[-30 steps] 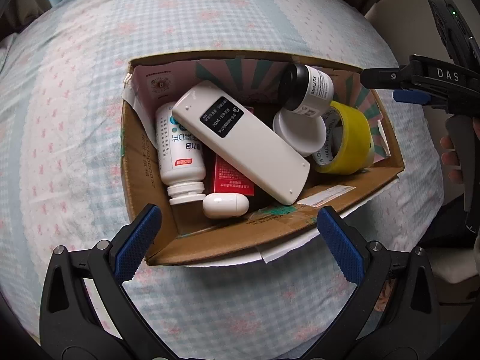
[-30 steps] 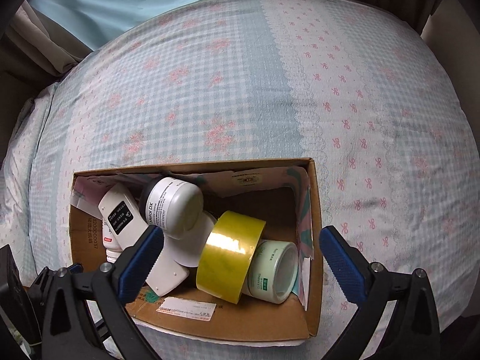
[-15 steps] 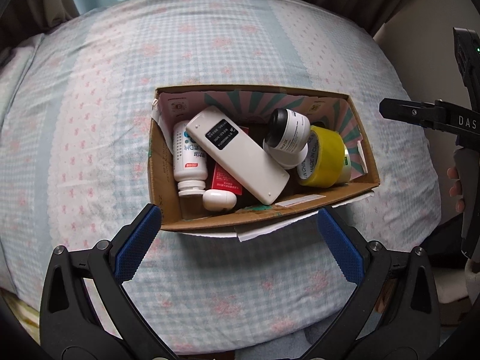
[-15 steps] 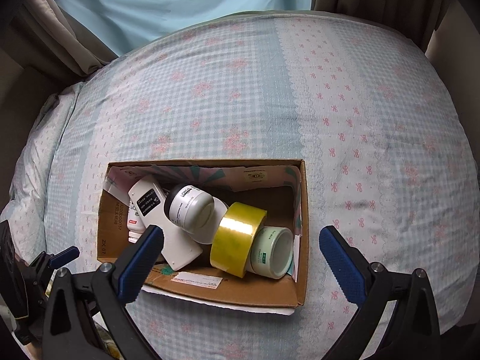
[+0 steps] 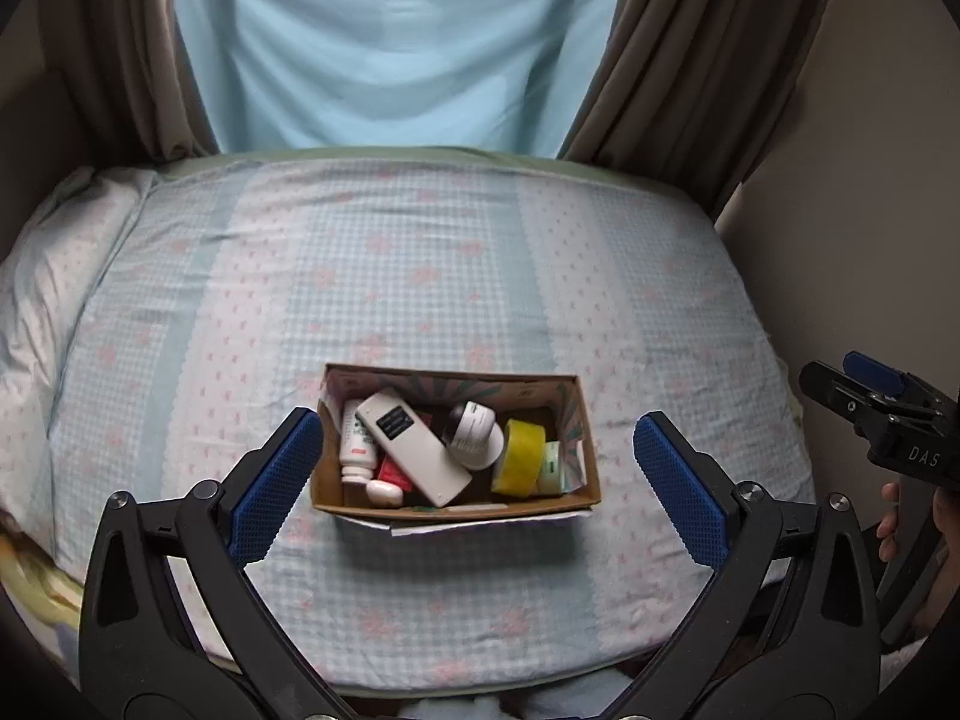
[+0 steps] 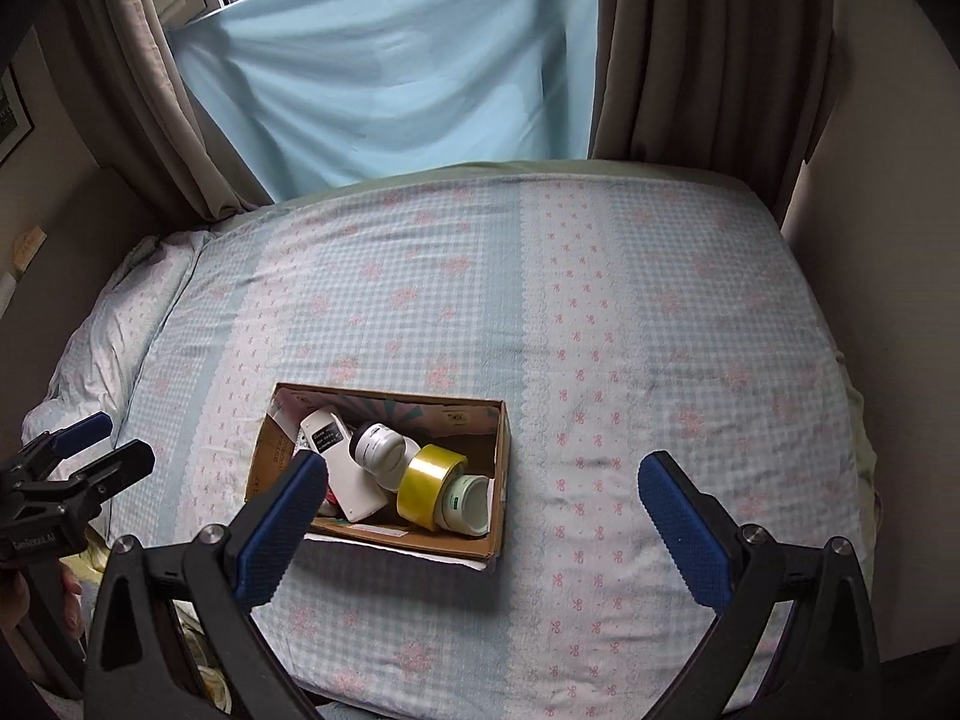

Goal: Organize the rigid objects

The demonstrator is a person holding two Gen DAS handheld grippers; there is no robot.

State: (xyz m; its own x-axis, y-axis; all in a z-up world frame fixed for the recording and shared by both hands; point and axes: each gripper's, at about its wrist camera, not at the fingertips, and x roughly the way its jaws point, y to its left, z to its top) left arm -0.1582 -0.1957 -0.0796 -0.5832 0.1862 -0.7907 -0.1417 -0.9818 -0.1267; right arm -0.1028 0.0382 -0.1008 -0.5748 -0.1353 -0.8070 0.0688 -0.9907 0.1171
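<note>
Cardboard box (image 5: 456, 501) sits near the bed's (image 5: 420, 276) front edge, holding remote (image 5: 414, 450), tape (image 5: 519, 464) and bottles. Left gripper (image 5: 477, 480) and right gripper (image 6: 480, 525) hover spread, empty. Packing looks finished; nothing loose remains to fetch.

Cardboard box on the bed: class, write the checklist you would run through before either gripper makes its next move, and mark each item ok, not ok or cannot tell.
1. Left gripper open and holding nothing: ok.
2. Right gripper open and holding nothing: ok.
3. Brown cardboard box flat on the checked bedsheet, away from the bed's edges: ok.
4. Items all inside the box, none loose on the sheet: ok.
5. Items lie tidily: not ok; the long white remote control lies slantwise over others, and the yellow tape roll stands on edge.
6. Anything hidden beneath the remote: cannot tell.
</note>
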